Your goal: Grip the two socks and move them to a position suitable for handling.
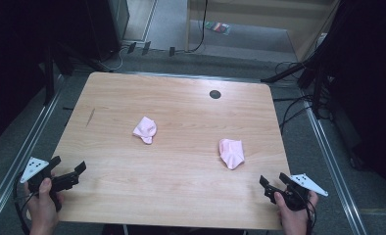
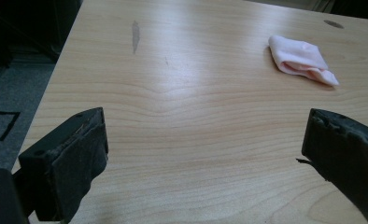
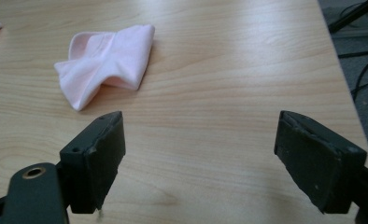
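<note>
both tongs, left [image 1: 68,172] and right [image 1: 274,182], sit wide open and empty on the light wooden bench [image 1: 181,166], so looks like the approach step, next each reaches for its crumpled pink cloth, left one [image 1: 145,129] and right one [image 1: 231,152].

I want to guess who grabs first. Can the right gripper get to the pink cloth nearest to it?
Probably yes. The right gripper has its jaws open, and just bare table lies between it and the pink cloth, with nothing in the way.

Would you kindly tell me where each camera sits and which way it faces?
High view: above the near edge, looking down on the table; both hands, left gripper, right gripper.
Left gripper view: between open fingers, towards left sock.
Right gripper view: between open fingers, towards right sock.
Shared: both socks, the table.
</note>
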Demonstrator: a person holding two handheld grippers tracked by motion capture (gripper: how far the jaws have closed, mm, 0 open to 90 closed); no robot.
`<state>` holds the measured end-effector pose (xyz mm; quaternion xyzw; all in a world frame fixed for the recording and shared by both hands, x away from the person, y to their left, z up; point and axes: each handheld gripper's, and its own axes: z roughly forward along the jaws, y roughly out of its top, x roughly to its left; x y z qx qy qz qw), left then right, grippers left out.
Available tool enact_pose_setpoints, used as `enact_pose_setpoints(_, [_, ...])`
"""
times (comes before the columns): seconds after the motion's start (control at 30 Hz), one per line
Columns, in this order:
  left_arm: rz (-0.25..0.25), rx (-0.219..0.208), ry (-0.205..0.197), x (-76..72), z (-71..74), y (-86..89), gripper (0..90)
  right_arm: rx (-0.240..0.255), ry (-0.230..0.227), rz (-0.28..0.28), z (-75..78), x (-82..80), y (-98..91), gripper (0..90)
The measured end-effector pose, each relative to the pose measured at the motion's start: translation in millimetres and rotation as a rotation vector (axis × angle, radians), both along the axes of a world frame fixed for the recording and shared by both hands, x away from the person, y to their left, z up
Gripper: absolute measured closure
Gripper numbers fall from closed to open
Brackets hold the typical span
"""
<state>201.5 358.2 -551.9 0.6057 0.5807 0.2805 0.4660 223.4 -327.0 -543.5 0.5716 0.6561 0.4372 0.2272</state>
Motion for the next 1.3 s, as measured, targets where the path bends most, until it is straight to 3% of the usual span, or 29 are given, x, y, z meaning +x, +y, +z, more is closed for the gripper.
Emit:
enact_pose_setpoints(0.1, [-0.002,-0.002,0.001,1.0,-0.1,-0.2,0.5,-0.019,-0.009,-0.004,0.7,-1.1,2.2,16.8])
enact_pose_setpoints(0.2, [-0.007,-0.001,0.004,2.4,0.0,0.7,0.5,-0.071,0.004,0.006,-0.2,-5.3,7.0,19.4])
enact_pose_setpoints(0.5, [-0.014,0.006,0.005,2.5,-0.1,-0.4,0.5,-0.088,-0.008,0.046,8.2,-6.1,15.7,20.0])
enact_pose_setpoints(0.57, [-0.018,0.003,0.006,1.8,0.1,0.1,0.5,-0.055,-0.007,0.047,10.9,-6.1,16.4,20.1])
enact_pose_setpoints(0.8, [-0.043,0.021,0.027,5.6,0.2,-1.8,0.5,-0.045,-0.011,0.067,17.2,-6.1,20.6,19.4])
enact_pose_setpoints(0.93, [-0.048,0.015,0.022,4.4,0.2,-1.6,0.5,-0.012,-0.003,0.069,23.4,-1.8,26.8,20.2])
enact_pose_setpoints(1.3, [-0.06,0.012,0.033,5.6,0.0,-1.5,0.5,-0.012,0.017,0.081,35.8,13.5,58.1,23.3])
